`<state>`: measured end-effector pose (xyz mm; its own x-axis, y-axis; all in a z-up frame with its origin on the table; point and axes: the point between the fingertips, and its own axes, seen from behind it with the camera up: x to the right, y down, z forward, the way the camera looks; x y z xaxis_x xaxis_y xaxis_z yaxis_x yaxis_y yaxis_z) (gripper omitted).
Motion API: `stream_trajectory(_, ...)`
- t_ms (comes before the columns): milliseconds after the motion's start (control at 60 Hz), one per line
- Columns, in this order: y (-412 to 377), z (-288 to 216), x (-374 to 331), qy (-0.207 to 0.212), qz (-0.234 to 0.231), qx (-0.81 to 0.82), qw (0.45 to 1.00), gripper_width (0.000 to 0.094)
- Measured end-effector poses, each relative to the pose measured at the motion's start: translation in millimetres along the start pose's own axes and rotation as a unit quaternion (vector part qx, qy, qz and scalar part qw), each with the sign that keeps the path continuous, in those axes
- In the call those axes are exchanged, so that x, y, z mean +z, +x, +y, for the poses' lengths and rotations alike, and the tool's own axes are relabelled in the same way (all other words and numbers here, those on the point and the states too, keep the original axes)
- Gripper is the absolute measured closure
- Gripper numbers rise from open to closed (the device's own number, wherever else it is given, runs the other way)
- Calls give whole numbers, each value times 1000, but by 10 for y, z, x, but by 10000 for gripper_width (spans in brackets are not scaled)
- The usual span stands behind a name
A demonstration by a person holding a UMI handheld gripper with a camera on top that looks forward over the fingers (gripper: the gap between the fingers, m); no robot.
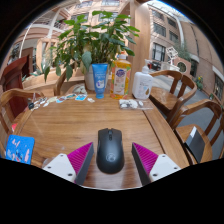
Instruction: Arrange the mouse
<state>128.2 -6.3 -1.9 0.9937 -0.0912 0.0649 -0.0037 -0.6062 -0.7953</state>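
Black mouse (pixel 110 149) is sitting flat on the wooden desk (pixel 60 125), right between the two fingers of my tool (pixel 110 160). The tool is spread wide, with the pink pads (pixel 73 160) on either side and a visible strip of wood between each pad and the mouse. So nothing is pinched yet; the mouse is resting on its own weight and I'm just straddling it.

As for progress, I'd call this the very start of the grab. The lining-up part looks done: the mouse is pretty well centred between the fingers, its long axis pointing straight away from me. What's left is basically everything that counts: squeezing in on the sides, lifting or sliding it, and setting it down wherever "arranged" is supposed to mean. I can't tell from this view where the target spot is, since there's no mouse mat or keyboard in sight.

Further back on the desk there's a big potted plant (pixel 92 45), a blue tube (pixel 100 78) standing just in front of it, an orange-and-white bottle (pixel 122 76) beside that, and a white jug (pixel 143 86) off to the right. A blue card or booklet (pixel 19 148) lies near the front left corner. Wooden chairs (pixel 183 85) stand around the desk. All of that is well apart from the mouse, so there's plenty of bare wood to work on.

My guess is the shell is smooth and rounded, so I'd want the pads biting low on the sides.
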Motion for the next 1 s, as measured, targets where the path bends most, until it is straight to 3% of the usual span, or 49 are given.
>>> stream_trajectory(133, -55, 19, 177, -20, -13, 24, 999, 426)
stream_trajectory(400, -51, -5, 169, -17, 0, 18, 1000, 585)
stream_trajectory(500, 16, -34, 63, -14, 17, 20, 1000, 584)
stream_trajectory(617, 76, -487, -344, 33, 25, 43, 998, 585)
stream_trajectory(767, -95, -1485, -1340, 150, 18, 51, 987, 586)
stream_trajectory(917, -974, -1958, -2245, 225, -56, 38, 972, 586)
stream_trajectory(1000, -1524, -1928, -2319, 213, -103, 22, 971, 587)
